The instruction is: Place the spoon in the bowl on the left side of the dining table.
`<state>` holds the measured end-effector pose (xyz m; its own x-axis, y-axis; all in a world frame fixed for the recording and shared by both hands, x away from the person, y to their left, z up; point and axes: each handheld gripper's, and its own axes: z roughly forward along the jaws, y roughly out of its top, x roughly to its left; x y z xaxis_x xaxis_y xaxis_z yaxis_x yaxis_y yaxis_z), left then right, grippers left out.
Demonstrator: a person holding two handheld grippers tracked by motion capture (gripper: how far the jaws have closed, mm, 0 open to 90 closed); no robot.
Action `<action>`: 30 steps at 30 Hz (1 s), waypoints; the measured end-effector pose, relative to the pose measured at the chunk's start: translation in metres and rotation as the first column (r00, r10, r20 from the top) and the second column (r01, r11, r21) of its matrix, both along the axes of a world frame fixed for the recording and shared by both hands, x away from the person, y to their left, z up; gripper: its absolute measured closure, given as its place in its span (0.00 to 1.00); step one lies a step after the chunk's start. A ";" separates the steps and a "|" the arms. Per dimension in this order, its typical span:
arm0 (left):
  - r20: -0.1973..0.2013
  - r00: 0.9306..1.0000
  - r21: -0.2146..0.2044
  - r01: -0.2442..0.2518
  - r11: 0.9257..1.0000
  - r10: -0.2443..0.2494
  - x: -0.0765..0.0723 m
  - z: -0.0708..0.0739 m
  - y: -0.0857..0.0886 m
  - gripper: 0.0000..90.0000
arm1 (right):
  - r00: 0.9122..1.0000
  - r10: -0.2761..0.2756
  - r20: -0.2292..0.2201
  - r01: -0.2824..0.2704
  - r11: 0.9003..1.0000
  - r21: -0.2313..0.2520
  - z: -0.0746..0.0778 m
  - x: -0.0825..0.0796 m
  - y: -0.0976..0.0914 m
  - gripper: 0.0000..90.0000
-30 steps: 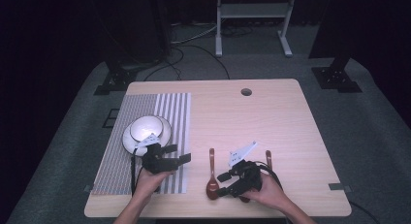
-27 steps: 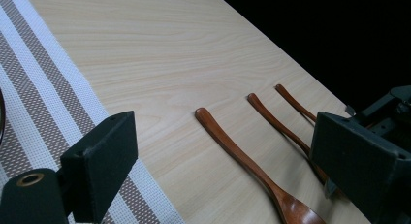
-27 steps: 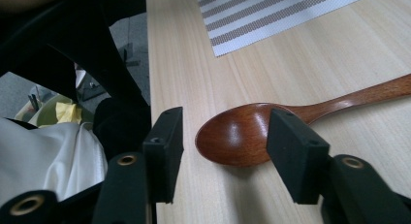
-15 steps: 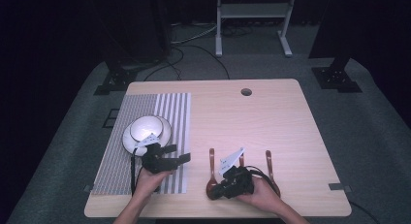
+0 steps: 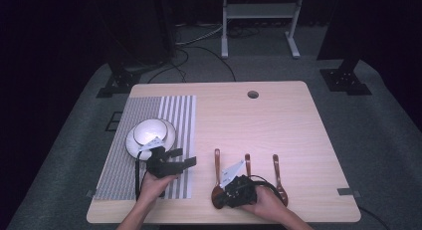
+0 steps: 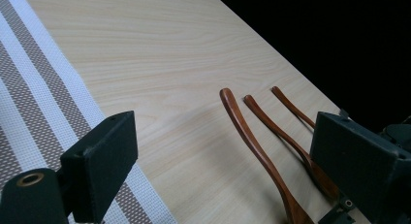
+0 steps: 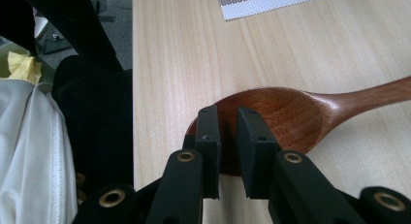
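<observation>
Three brown wooden spoons lie side by side near the table's front edge. My right gripper (image 5: pixel 222 196) (image 7: pixel 228 124) reaches the bowl of the left spoon (image 5: pixel 217 163) (image 7: pixel 291 110). Its jaws have just been closing and now pinch the near rim of that bowl, which rests on the table. The middle spoon (image 5: pixel 247 163) and right spoon (image 5: pixel 275 166) lie untouched. My left gripper (image 5: pixel 184 157) (image 6: pixel 228 136) hovers open over the striped placemat's (image 5: pixel 149 110) right edge with nothing between its jaws, looking toward the spoons (image 6: pixel 254 146).
A white bowl (image 5: pixel 149 131) on a white plate (image 5: pixel 130 143) sits on the placemat behind the left gripper. The wooden table (image 5: pixel 278 125) has a cable hole (image 5: pixel 253 94) at the back. Its front edge is close to the right hand.
The right gripper has moved left to the left spoon's bowl and closed its jaws on the rim. The left gripper has stayed where it was.
</observation>
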<state>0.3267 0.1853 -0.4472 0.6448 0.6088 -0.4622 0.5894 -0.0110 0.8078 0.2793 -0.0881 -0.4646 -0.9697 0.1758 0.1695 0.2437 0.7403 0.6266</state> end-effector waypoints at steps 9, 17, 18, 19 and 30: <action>-0.019 1.000 0.018 0.014 1.000 -0.014 0.003 -0.004 -0.011 0.10 | 1.000 -0.005 0.017 0.004 0.999 0.032 -0.003 -0.003 -0.004 0.88; -0.020 1.000 0.019 0.012 1.000 -0.011 0.006 -0.005 -0.018 0.10 | 0.999 0.006 0.040 -0.007 1.000 0.028 -0.002 -0.004 -0.004 0.88; -0.025 1.000 0.019 0.009 1.000 -0.008 0.007 -0.005 -0.018 0.10 | 0.999 0.007 0.041 -0.008 1.000 0.027 -0.002 -0.004 -0.003 0.88; -0.024 1.000 0.018 0.004 1.000 -0.003 0.007 -0.005 -0.020 0.10 | 0.999 0.007 0.042 -0.008 1.000 0.026 -0.002 -0.005 -0.003 0.88; -0.019 1.000 0.050 0.016 0.999 -0.015 0.018 -0.009 -0.038 0.10 | 0.997 0.020 0.069 -0.020 1.000 0.009 -0.001 -0.007 -0.002 0.88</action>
